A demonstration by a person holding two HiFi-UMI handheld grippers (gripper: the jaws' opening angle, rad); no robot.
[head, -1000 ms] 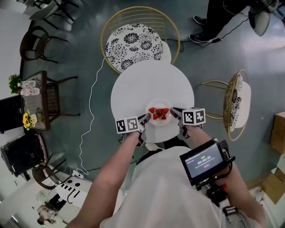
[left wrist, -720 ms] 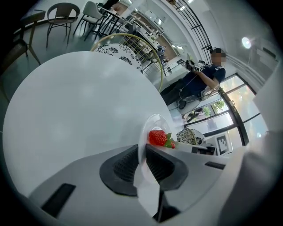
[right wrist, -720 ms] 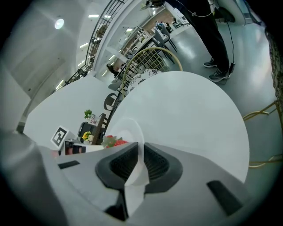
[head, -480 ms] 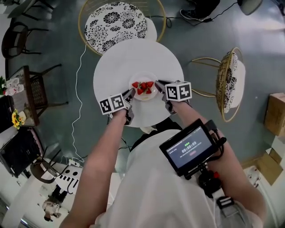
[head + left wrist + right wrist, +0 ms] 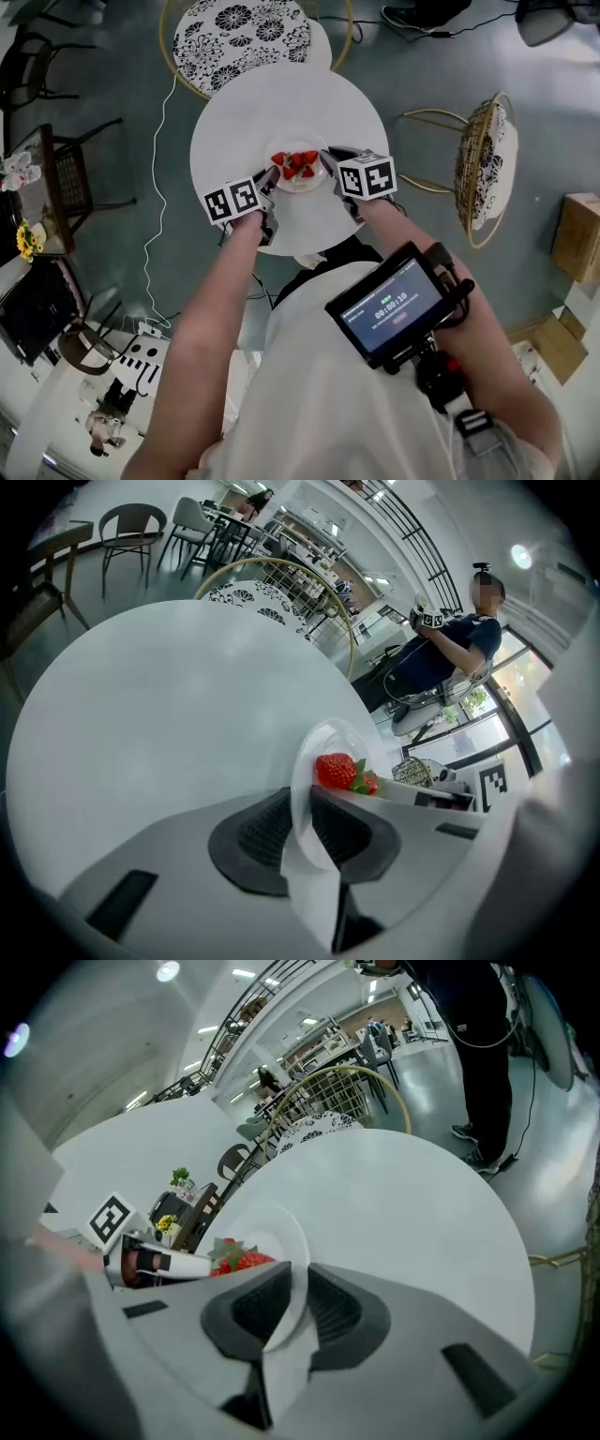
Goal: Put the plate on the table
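From overhead, the plate (image 5: 298, 187) of strawberries (image 5: 295, 161) sits over the near half of the round white table (image 5: 253, 103), with the left gripper (image 5: 273, 180) and the right gripper (image 5: 329, 158) on opposite edges. I can't tell whether it touches the top.

Left gripper view – the left gripper (image 5: 302, 805) has both jaws pinched on the plate (image 5: 333, 738) rim, a strawberry (image 5: 335, 769) just beyond.

Right gripper view – the right gripper (image 5: 298, 1302) is likewise clamped on the plate (image 5: 272, 1232) rim, with strawberries (image 5: 246, 1260) beside its jaws.
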